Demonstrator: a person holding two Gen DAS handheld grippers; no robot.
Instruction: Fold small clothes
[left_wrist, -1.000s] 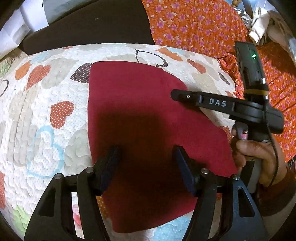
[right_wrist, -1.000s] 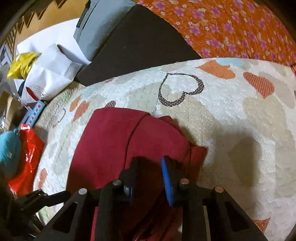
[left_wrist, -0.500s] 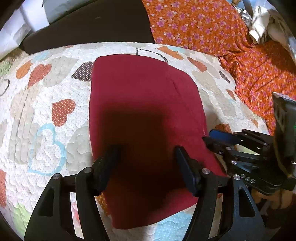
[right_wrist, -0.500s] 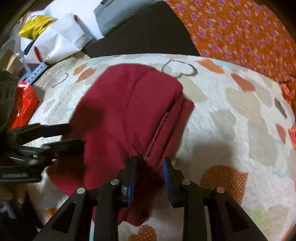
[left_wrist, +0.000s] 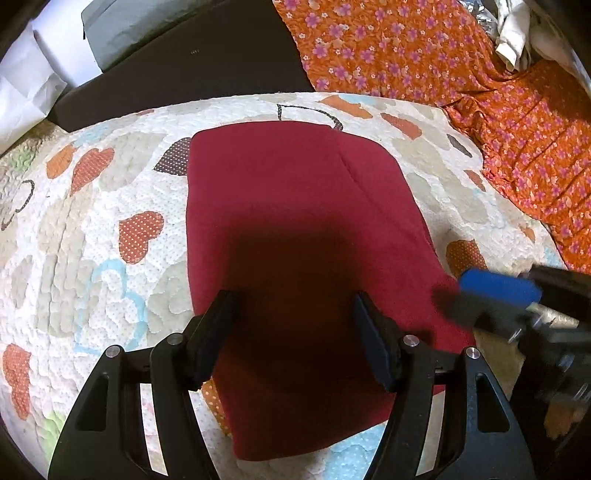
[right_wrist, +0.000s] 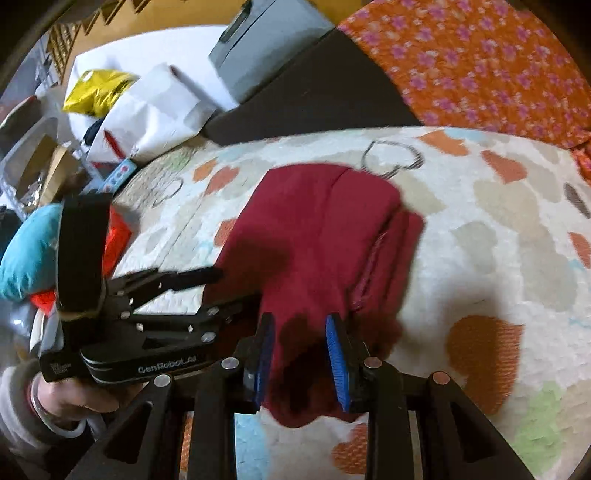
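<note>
I see a plain dark red cloth (left_wrist: 295, 236) on a white quilt (left_wrist: 96, 221) patterned with orange, beige and blue hearts. My right gripper (right_wrist: 301, 354) has blue pads (right_wrist: 334, 354). Behind lies orange fabric (left_wrist: 406, 48) with purple flowers.

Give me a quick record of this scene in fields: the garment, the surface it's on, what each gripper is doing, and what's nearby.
garment: dark red folded fleece garment, lying flat
surface: white quilted blanket with heart patches
left gripper: open, over the garment's near part
right gripper: open, blue pads on either side of the garment's near edge; whether they touch it cannot be told
nearby: orange floral cloth to the right, white paper bag beyond the blanket
</note>
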